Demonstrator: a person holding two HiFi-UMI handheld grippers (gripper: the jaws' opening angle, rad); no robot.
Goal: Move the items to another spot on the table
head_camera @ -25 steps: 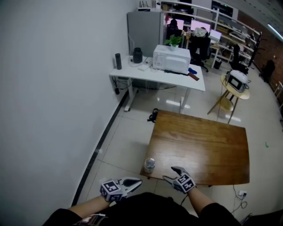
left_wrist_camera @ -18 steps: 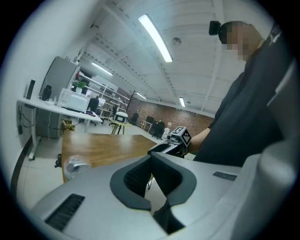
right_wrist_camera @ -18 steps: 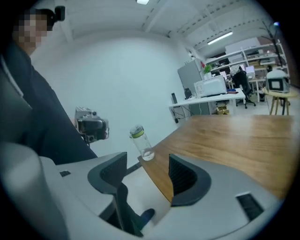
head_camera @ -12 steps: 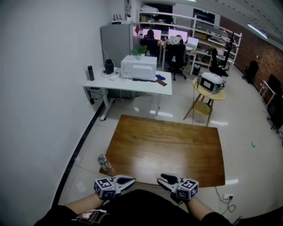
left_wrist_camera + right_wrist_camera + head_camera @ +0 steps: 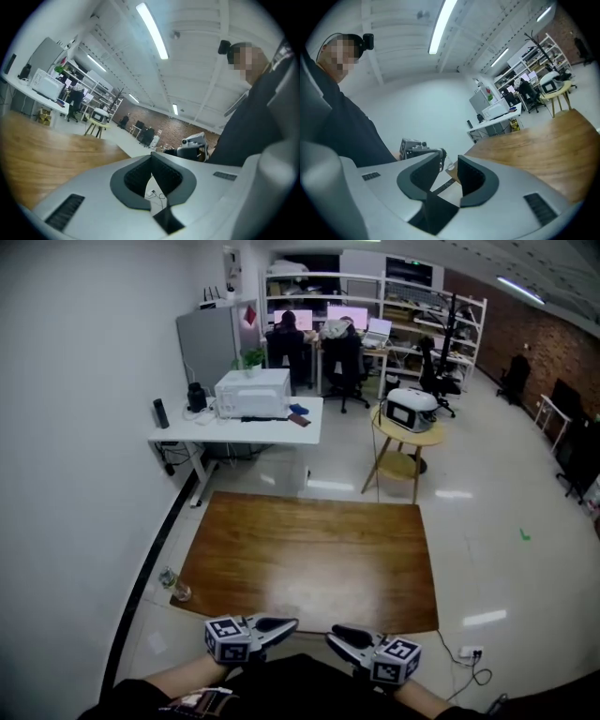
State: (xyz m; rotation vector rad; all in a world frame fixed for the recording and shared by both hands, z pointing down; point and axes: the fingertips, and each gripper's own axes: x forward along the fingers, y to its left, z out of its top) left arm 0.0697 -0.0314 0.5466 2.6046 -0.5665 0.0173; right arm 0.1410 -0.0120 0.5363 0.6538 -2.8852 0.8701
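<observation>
A small clear bottle (image 5: 172, 583) stands upright on the near-left corner of the brown wooden table (image 5: 309, 554). Both grippers hover close to my body, just short of the table's near edge and to the right of the bottle. My left gripper (image 5: 286, 623) points right and is shut, its pads (image 5: 140, 176) meeting at the tips with nothing between them. My right gripper (image 5: 336, 634) points left toward it. Its jaws are closing, a narrow gap still shows between the pads (image 5: 471, 180), and they hold nothing. In the right gripper view the left gripper (image 5: 417, 147) shows beyond the jaws.
A white wall runs along the left. Beyond the table stand a white desk (image 5: 187, 437) with a white box-shaped appliance (image 5: 251, 393) and a round wooden side table (image 5: 380, 432) carrying a small appliance. A cable and socket (image 5: 469, 652) lie on the floor at the right.
The head view has swung, so the table and bottle now sit further left and up. The right gripper has drawn back from the table edge and its jaws have narrowed.
</observation>
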